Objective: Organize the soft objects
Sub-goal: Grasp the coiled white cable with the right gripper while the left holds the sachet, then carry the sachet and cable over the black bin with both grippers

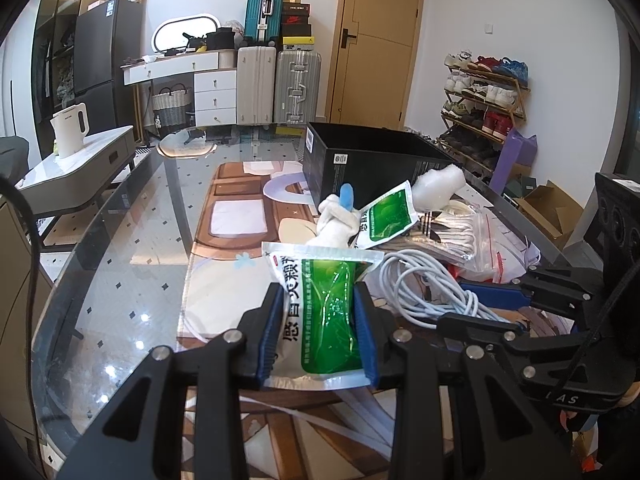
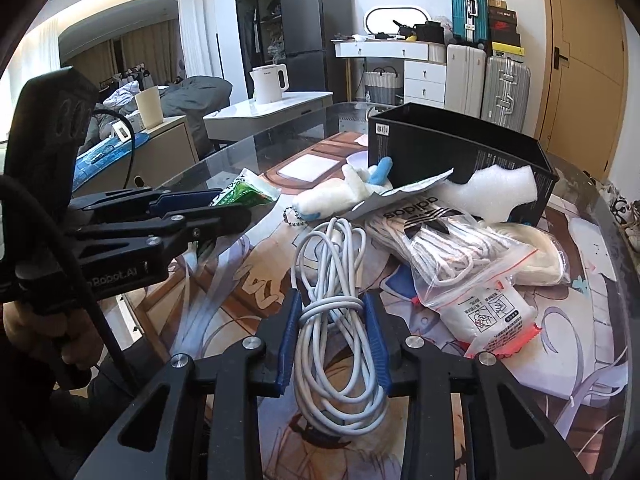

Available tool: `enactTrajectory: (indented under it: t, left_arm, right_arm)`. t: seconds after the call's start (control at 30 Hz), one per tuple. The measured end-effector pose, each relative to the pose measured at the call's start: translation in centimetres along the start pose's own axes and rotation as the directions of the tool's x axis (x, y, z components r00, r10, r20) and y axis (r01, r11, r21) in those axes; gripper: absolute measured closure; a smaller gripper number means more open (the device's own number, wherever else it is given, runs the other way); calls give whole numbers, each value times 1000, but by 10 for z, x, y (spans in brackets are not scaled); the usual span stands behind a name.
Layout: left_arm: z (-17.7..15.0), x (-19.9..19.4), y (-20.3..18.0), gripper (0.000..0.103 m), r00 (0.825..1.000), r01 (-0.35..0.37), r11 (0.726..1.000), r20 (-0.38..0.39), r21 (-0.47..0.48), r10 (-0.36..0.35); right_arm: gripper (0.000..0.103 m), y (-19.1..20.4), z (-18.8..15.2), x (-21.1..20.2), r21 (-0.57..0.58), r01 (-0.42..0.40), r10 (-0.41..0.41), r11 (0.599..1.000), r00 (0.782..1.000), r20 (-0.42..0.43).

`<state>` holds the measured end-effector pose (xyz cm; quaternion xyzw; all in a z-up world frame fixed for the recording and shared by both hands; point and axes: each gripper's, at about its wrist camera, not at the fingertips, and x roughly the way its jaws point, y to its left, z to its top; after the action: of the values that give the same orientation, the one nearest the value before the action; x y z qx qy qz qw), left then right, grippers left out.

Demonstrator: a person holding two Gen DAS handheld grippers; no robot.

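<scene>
Your left claw (image 1: 318, 322) grips a green and white sachet (image 1: 324, 312), its blue pads (image 1: 269, 332) pressed against both sides of the packet so that it stands up between them, lifted above the desk (image 1: 120, 264). Your right claw (image 2: 334, 340) is closed on a coiled white cable (image 2: 336, 320), the pads pinching the bundle where a loop is wrapped around its middle, with the rest of the coil trailing toward the black box (image 2: 460, 156). That open-topped black box stands at the far side of the desk and serves as your landmark: leaning against its near wall is a piece of white foam (image 2: 500, 192), and just in front of its left corner lies a white plush toy (image 2: 332, 196) with a blue part. A second green sachet (image 1: 390, 210) rests in front of the box, between the plush toy and the foam. Nearer to you than the foam, a clear zip bag (image 2: 448, 248) holds white laces under an adidas label, and a white packet with red edges (image 2: 492, 320) lies partly under that bag. All of these soft things sit outside the box on a printed mat (image 2: 248, 280) that covers the glass desk
</scene>
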<state>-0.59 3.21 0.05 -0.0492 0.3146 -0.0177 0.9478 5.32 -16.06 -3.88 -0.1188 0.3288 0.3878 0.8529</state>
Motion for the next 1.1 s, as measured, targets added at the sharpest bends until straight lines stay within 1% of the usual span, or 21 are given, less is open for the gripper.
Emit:
enactTrajectory:
  t: [0.3, 0.53, 0.83, 1.1]
  left_arm:
    - [8, -13, -4, 70, 1000, -2, 1000, 31, 10, 2]
    - [14, -21, -12, 70, 999, 16, 1000, 47, 27, -17]
    - [38, -25, -28, 70, 996, 39, 997, 77, 70, -44]
    - [62, -13, -37, 70, 995, 56, 994, 78, 93, -63]
  right_arm:
    - [71, 2, 2, -32, 8, 9, -10, 1000, 996, 84]
    - [71, -7, 8, -60, 33, 24, -29, 999, 987, 161]
    - [71, -29, 20, -87, 92, 90, -109, 992, 966, 235]
    - [71, -46, 33, -92, 127, 133, -163, 983, 952, 259]
